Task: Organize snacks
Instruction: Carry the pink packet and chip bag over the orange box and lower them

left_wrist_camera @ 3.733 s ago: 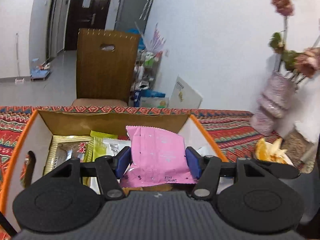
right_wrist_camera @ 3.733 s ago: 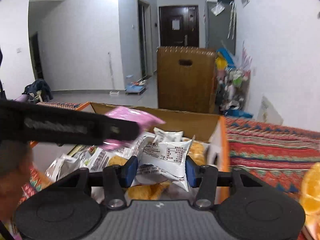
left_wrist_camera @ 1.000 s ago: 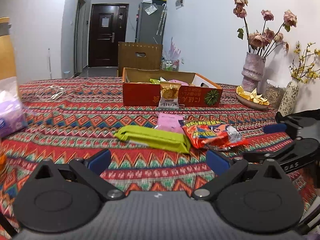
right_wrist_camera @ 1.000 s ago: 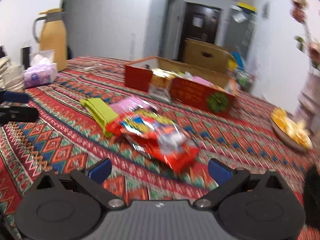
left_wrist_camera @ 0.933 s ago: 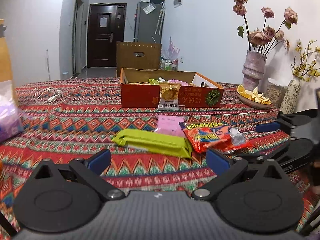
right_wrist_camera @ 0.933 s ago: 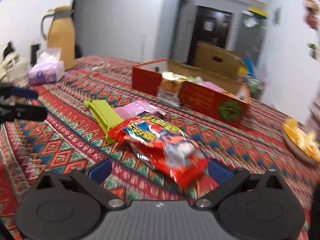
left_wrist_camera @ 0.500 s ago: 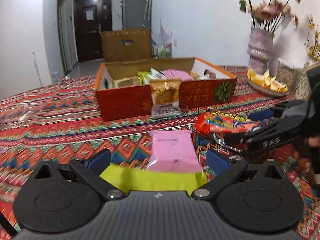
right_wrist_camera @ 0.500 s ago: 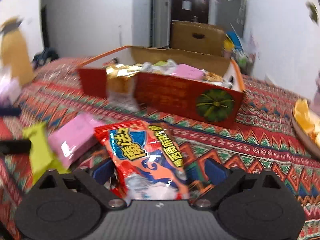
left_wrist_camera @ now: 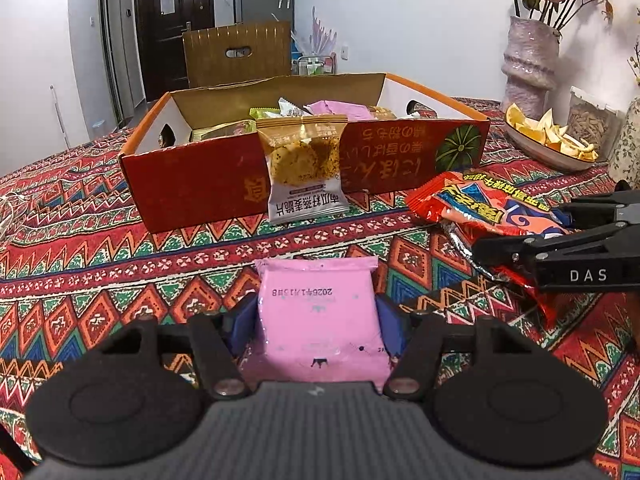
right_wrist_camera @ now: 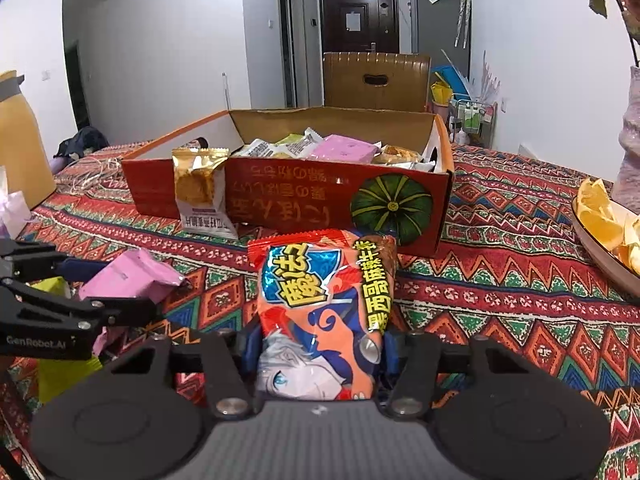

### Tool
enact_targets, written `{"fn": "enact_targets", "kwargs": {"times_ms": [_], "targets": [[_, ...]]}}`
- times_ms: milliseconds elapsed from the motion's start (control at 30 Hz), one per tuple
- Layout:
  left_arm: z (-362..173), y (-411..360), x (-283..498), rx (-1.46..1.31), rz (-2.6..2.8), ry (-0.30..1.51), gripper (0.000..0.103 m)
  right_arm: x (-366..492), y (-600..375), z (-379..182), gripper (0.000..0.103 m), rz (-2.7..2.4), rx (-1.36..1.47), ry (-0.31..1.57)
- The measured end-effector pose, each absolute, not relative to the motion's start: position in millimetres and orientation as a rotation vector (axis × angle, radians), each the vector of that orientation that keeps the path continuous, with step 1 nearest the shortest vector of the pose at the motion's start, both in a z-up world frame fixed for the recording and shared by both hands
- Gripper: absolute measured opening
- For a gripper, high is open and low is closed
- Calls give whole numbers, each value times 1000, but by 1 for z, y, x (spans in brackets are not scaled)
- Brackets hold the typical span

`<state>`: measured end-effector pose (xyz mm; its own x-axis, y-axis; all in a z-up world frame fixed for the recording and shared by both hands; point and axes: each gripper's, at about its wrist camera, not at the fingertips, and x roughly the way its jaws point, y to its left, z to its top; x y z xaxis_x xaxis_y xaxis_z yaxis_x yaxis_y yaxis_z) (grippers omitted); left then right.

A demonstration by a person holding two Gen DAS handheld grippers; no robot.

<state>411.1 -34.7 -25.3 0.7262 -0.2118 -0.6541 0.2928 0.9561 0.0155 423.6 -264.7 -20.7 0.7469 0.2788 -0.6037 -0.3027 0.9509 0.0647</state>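
My left gripper [left_wrist_camera: 316, 320] is shut on a pink snack packet [left_wrist_camera: 318, 312] and holds it low over the patterned tablecloth. My right gripper [right_wrist_camera: 318, 344] is shut on a red-orange snack bag [right_wrist_camera: 320, 312]. That bag also shows at the right of the left wrist view [left_wrist_camera: 484, 208]. The pink packet shows at the left of the right wrist view [right_wrist_camera: 128, 276]. Ahead stands the open red cardboard box [left_wrist_camera: 200, 184] [right_wrist_camera: 312, 200] holding several snacks. A gold cookie packet [left_wrist_camera: 304, 168] [right_wrist_camera: 200, 192] leans on its front wall.
A lime green packet [right_wrist_camera: 60, 368] lies under the left gripper. A plate of orange slices [left_wrist_camera: 548, 140] [right_wrist_camera: 608, 228] and a vase [left_wrist_camera: 528, 64] stand at the right. A yellow jug [right_wrist_camera: 20, 152] and tissues [right_wrist_camera: 12, 208] stand at the left. A wooden chair [right_wrist_camera: 376, 80] is behind the box.
Both grippers moved toward the snacks and closed: the left on the pink packet, the right on the red-orange bag. Both were open half a second ago.
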Motion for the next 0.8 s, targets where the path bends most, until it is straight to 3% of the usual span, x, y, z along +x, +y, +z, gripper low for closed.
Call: {"fn": "enact_targets", "kwargs": {"times_ms": [300, 800], "targets": [[15, -25, 367, 2, -236, 637, 63, 388, -267, -4, 48, 277, -37, 591], [43, -5, 213, -80, -210, 590, 63, 204, -273, 10, 48, 268, -1, 600]]}}
